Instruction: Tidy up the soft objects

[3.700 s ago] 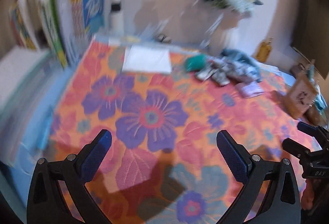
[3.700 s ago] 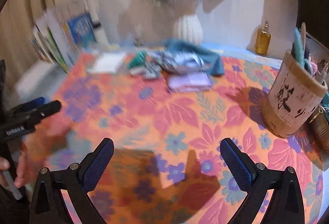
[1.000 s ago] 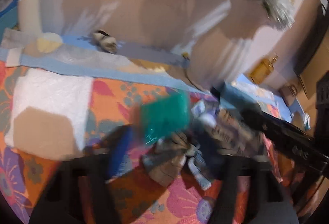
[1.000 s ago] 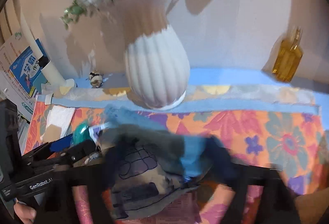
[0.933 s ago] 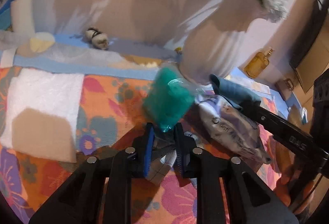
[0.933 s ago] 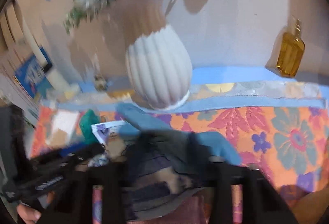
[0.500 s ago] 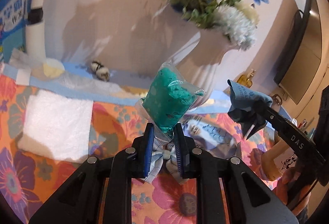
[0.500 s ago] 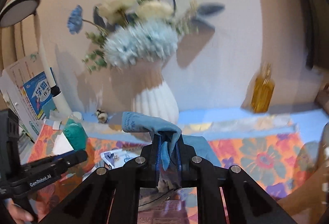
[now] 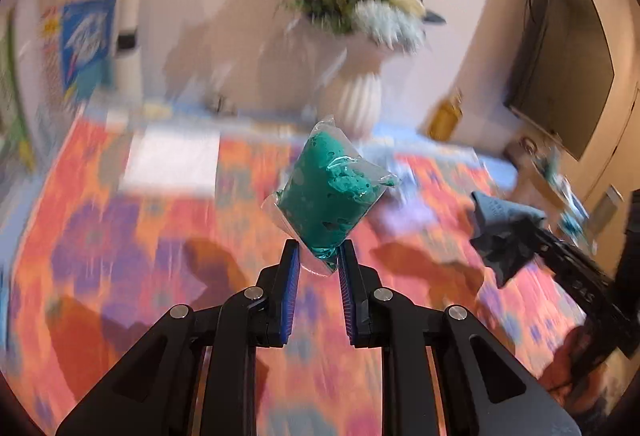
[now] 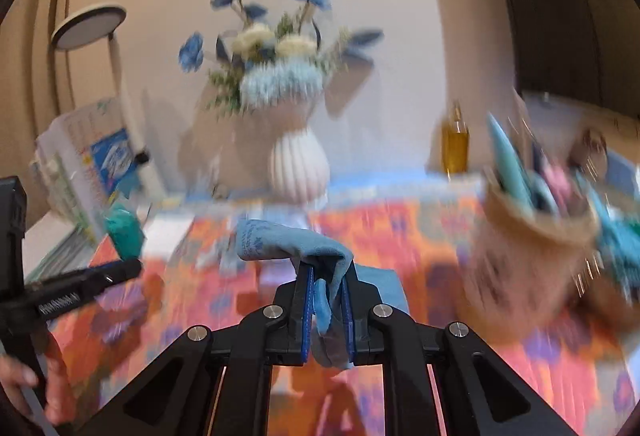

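Note:
My left gripper is shut on the lower corner of a clear bag of teal soft stuff, held up above the flowered tablecloth. My right gripper is shut on a light blue cloth, which drapes over the fingertips and hangs between the pads. In the left wrist view the right gripper with the blue cloth shows at the right. The right wrist view has the left gripper at its left edge, with the teal bag on it. Both views are blurred by motion.
A white ribbed vase of blue and white flowers stands at the back, an amber bottle to its right. A brown pen cup stands at the right. A white folded cloth and more soft items lie on the tablecloth. Books stand at the left.
Both grippers closed on their items in the pile and lifted them off the table. They have since drawn back from the vase, so more of the tablecloth shows.

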